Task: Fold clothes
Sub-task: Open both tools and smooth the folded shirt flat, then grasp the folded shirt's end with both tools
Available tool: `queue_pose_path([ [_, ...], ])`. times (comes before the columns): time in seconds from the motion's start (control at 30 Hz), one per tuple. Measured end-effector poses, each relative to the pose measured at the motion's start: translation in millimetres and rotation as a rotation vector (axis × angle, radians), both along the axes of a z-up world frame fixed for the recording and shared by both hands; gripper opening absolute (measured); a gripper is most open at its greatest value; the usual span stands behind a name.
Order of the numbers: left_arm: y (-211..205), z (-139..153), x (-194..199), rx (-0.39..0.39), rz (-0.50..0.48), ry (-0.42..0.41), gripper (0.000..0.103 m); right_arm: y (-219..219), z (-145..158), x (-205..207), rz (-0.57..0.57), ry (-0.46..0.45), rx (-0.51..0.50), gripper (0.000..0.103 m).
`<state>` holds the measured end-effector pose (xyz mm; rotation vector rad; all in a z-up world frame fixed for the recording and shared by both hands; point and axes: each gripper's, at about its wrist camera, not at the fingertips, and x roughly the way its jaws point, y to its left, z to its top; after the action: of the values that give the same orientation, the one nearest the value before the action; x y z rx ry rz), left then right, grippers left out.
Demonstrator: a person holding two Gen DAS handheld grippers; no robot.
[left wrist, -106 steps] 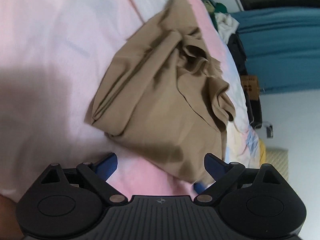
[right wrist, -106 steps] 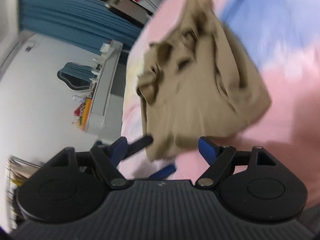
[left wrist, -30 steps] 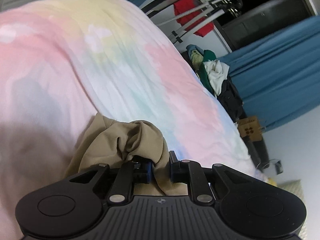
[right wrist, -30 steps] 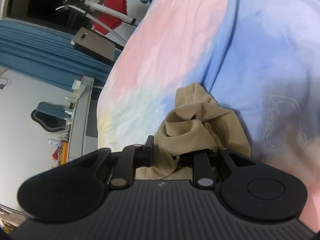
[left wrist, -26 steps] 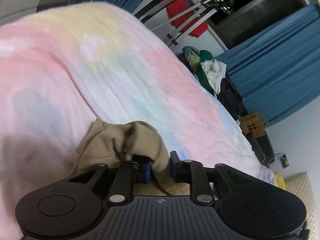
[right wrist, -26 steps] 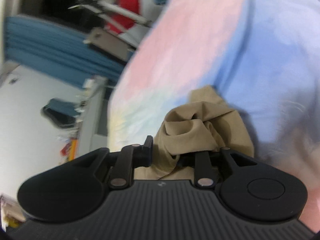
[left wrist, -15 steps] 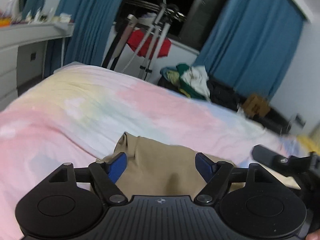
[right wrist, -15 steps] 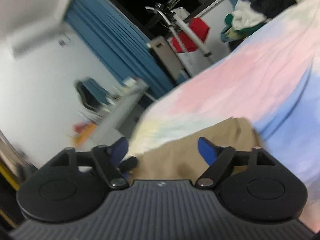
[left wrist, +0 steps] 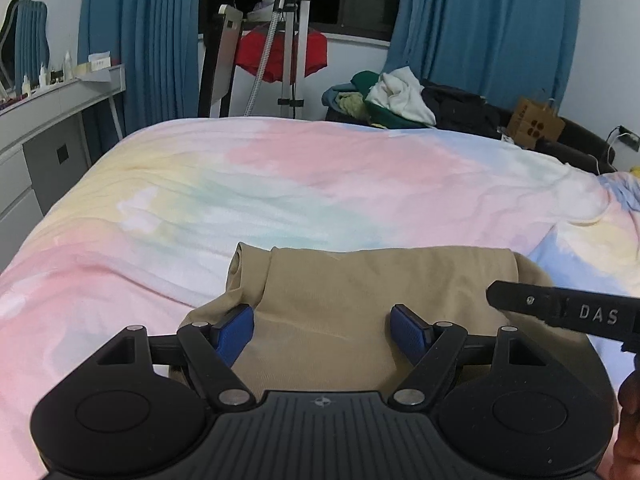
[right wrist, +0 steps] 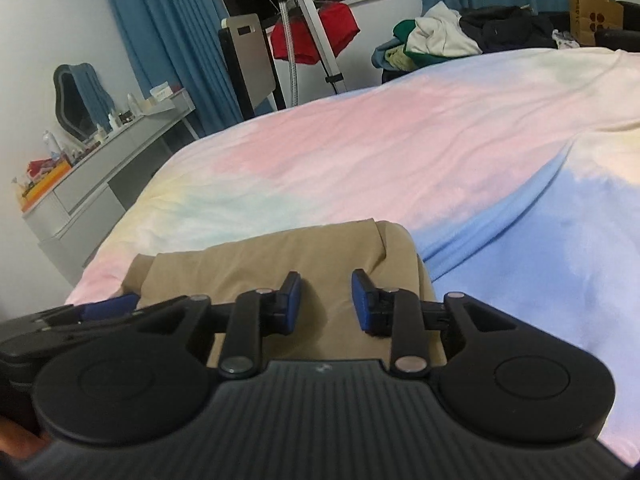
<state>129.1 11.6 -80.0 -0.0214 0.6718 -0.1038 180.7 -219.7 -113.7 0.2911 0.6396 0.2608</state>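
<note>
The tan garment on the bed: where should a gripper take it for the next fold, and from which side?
Probably the far folded edge of the tan garment, approached from the near side over its top. It lies flat on the bed, and that edge is straight and raised.

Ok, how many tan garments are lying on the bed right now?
1. The tan garment lies folded on the near edge of the bed, just ahead of both grippers; none seems hidden.

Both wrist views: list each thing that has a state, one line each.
Tan garment: folded into a flat rectangle, lying on the bedspread, released.
Left gripper: fingers wide apart over the garment, holding nothing.
Right gripper: fingers have just been closing, part open, nothing pinched between them.
Pastel bedspread: spread over the bed, lightly wrinkled.
Blue curtains: drawn apart from the dark window.
</note>
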Motion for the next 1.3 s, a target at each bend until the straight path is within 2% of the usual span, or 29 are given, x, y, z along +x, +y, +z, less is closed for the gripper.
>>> queue_pose_path([
  [0.1,-0.5,10.0,-14.7,0.030,-0.011,-0.016,0.077,0.8,8.2,-8.6,-0.001,0.003,-0.005,0.032],
  [0.2,-0.9,19.7,-30.2,0.058,-0.023,-0.030,0.077,6.7,14.7,-21.2,0.028,0.007,-0.054,0.032],
  [0.27,0.9,23.7,-40.4,0.050,-0.035,-0.019,0.077,11.8,15.8,-27.9,0.048,0.007,-0.084,0.031],
  [0.37,0.7,23.2,-46.7,0.038,-0.046,-0.002,0.077,19.5,14.7,-34.2,0.072,0.015,-0.129,0.032],
  [0.47,-5.3,15.8,-44.1,0.085,-0.057,0.026,0.077,24.2,6.7,-28.8,0.076,0.041,-0.148,0.032],
  [0.57,-2.0,19.0,-50.6,0.067,-0.051,0.032,0.077,22.7,7.5,-28.6,0.070,0.048,-0.133,0.032],
  [0.63,2.8,26.7,-58.9,0.023,-0.047,0.047,0.077,19.4,10.4,-29.7,0.057,0.053,-0.105,0.032],
  [0.7,9.4,36.7,-70.9,-0.055,-0.055,0.063,0.079,13.8,14.2,-32.0,0.041,0.059,-0.066,0.032],
  [0.73,14.1,42.4,-78.8,-0.108,-0.064,0.069,0.083,10.4,16.6,-33.8,0.033,0.059,-0.040,0.033],
  [0.83,33.7,43.2,-89.3,-0.349,-0.109,0.152,0.087,-1.5,24.9,-40.7,0.020,0.056,0.058,0.033],
  [0.9,46.3,31.7,-86.2,-0.516,-0.112,0.248,0.087,-10.0,30.2,-45.6,0.019,0.051,0.132,0.033],
  [0.97,55.6,14.2,-77.9,-0.650,-0.090,0.326,0.087,-17.7,34.0,-50.0,0.021,0.050,0.204,0.033],
  [1.07,67.4,-16.0,-64.6,-0.781,0.003,0.410,0.087,-28.5,34.1,-54.2,0.036,0.075,0.335,0.033],
  [1.13,73.6,-39.3,-54.4,-0.876,0.071,0.509,0.087,-35.5,27.6,-53.4,0.059,0.137,0.478,0.033],
  [1.2,82.1,-53.5,-48.6,-0.948,0.134,0.523,0.086,-40.9,18.4,-52.5,0.081,0.210,0.628,0.033],
  [1.27,93.0,-57.5,-46.8,-1.009,0.189,0.476,0.085,-41.3,4.7,-52.1,0.099,0.299,0.765,0.034],
  [1.3,97.5,-57.8,-46.9,-1.037,0.207,0.455,0.085,-38.4,-0.9,-52.2,0.107,0.335,0.795,0.035],
])
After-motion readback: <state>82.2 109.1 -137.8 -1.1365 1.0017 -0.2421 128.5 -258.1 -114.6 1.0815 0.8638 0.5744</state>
